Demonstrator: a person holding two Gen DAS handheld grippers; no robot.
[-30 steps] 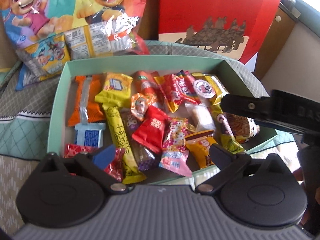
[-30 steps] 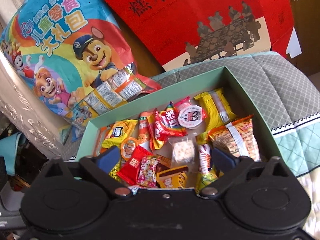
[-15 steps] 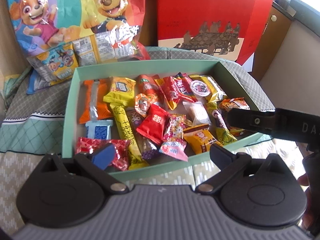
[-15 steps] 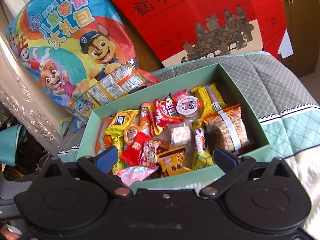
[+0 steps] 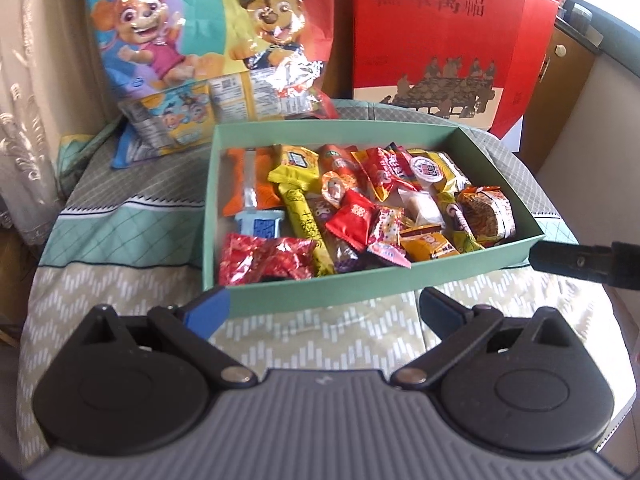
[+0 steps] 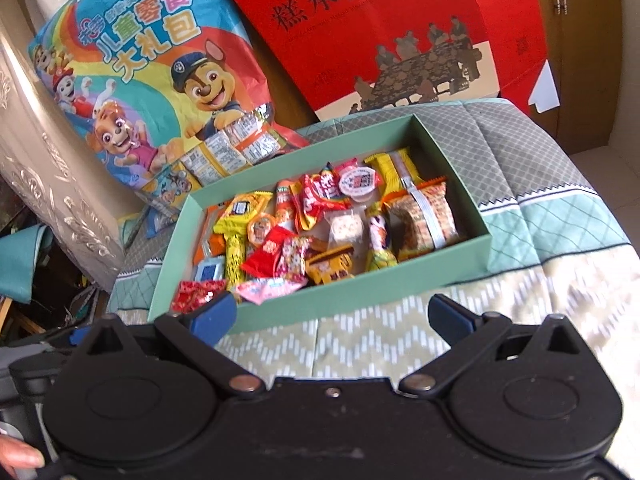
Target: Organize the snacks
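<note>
A mint-green box (image 5: 328, 294) (image 6: 360, 300) sits on a quilted cover and holds several wrapped snacks: a yellow bar (image 5: 306, 228), a red sachet (image 5: 354, 218), a crinkled red foil pack (image 5: 264, 260) and a checked orange pack (image 6: 420, 216). My left gripper (image 5: 324, 308) hangs open in front of the box's near wall, nothing between its fingers. My right gripper (image 6: 334, 312) is also open and empty, just short of the same wall. Part of the right gripper's black body (image 5: 580, 262) shows at the right edge of the left wrist view.
A cartoon-dog snack bag (image 5: 216, 52) (image 6: 152, 80) leans behind the box on the left, and a red gift bag (image 5: 440, 40) (image 6: 400, 32) stands behind it on the right. A lace curtain (image 6: 52, 184) hangs at left. Wooden cabinet doors (image 6: 576, 40) stand at right.
Both grippers have drawn back from over the box toward its near side; the box now lies wholly ahead of the fingertips. The snacks have not moved.
</note>
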